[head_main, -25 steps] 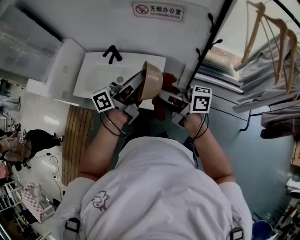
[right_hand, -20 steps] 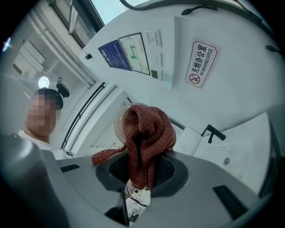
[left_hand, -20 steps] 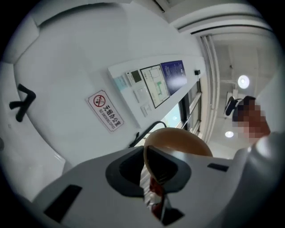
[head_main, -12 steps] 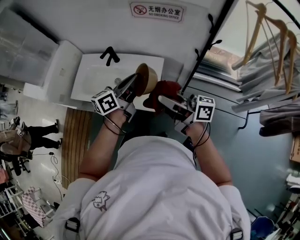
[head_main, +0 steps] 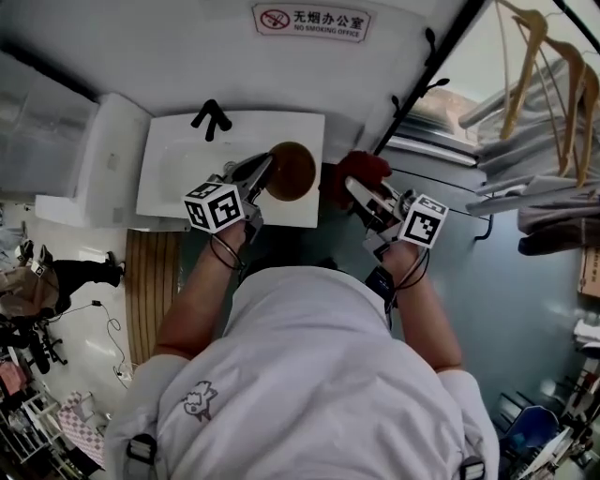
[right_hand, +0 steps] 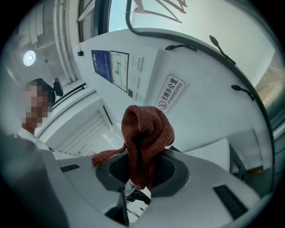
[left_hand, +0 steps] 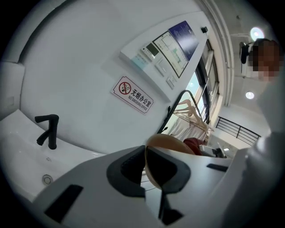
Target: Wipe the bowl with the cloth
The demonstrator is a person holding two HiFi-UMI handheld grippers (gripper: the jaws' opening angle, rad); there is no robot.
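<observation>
A: Left end first, fast. What's there?

B: White sink (head_main: 178, 173) against the wall, black faucet (head_main: 211, 117) on its back edge, left of centre. No-smoking sign (head_main: 309, 19) on the wall above.

A: Left gripper?

B: Left gripper (left_hand: 147, 171) reaches in over the sink's front edge, marker cube toward the person. Fingers narrow, clamped on the rim of the bowl (head_main: 291, 171). They've just been closing, with the rim sitting between the dark pads.

A: Bowl where exactly?

B: Brown wooden bowl, over the right part of the sink, near its right edge. Opening faces up toward the head camera. Resting on the sink or held above it, can't tell.

A: Next over?

B: Cloth (right_hand: 149, 129), red knit, bunched up. In the head view it's past the sink's right edge, close beside the bowl. Touching the bowl or not, can't tell.

A: What's got it?

B: Right gripper (right_hand: 141, 176). Fingers narrow, pinching the cloth between the pads. Most of it bulges up above them, and one tail trails off to the left in the right gripper view.

A: Far right?

B: Wooden hangers (head_main: 515, 66) up in the top right corner of the head view, grey clothes hanging beside them.
</observation>
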